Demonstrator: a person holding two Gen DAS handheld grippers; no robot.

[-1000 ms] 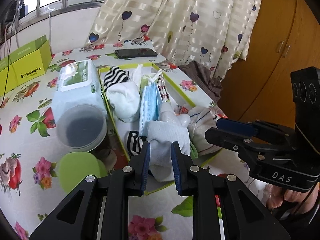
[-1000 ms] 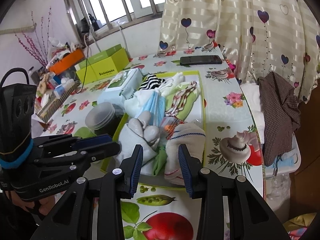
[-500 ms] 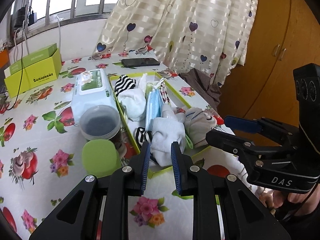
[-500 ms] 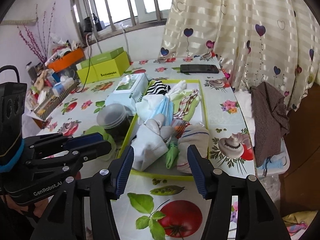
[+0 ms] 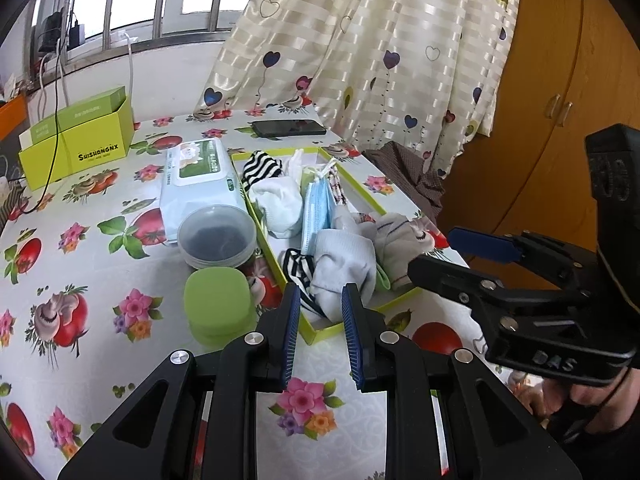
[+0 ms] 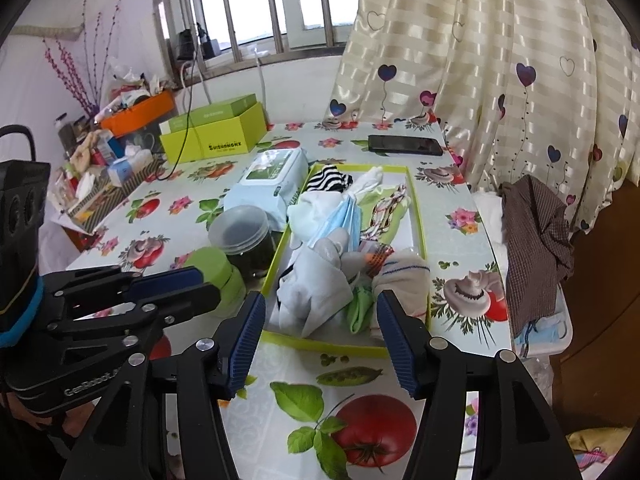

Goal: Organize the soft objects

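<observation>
Green tray is sitting on the flowered table, holding socks, a striped sock and a blue face mask. Wipes pack, jar and green lid are crowding its left side; phone is lying beyond. Left gripper is hovering short of the tray, tilted down, jaws narrowly parted, empty. Right gripper is hovering alongside, jaws having just been opening, holding nothing.

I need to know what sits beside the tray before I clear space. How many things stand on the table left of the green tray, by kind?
Wet-wipe pack: 1
Clear lidded jar: 1
Green lidded container: 1
Yellow-green box: 1
Total: 4, all outside the tray.
</observation>
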